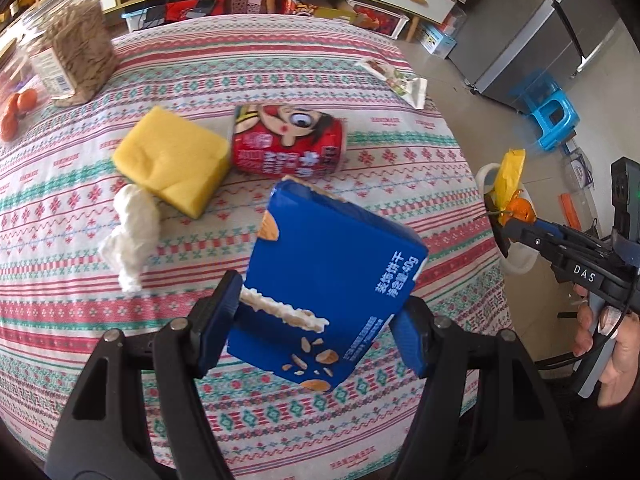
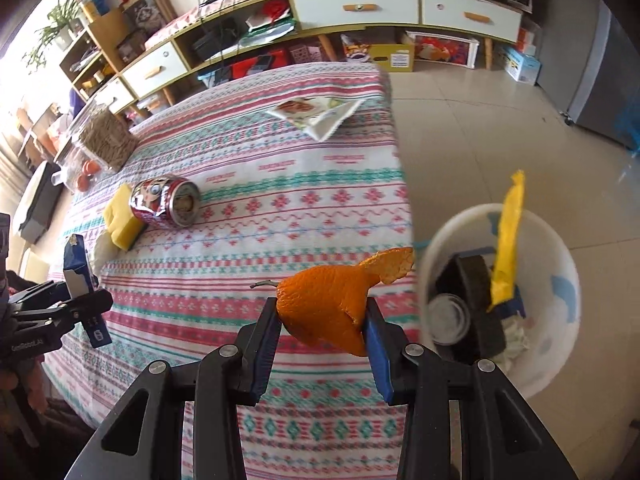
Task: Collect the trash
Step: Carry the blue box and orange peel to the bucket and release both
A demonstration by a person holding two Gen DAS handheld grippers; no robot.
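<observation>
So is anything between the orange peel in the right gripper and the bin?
Nothing visible. The right gripper holds the orange peel above the table's edge, and the white bin sits open-topped on the floor just beyond. A yellow strip sticks up inside it, not in the way.

Pale tiled floor (image 2: 480,128), long low cabinet (image 2: 360,8) with white drawers and wooden handles along the far wall, cluttered open shelves beneath, steel fridge (image 1: 532,40), blue plastic stool (image 1: 554,116), potted plant (image 2: 56,28) in bright daylight at left
</observation>
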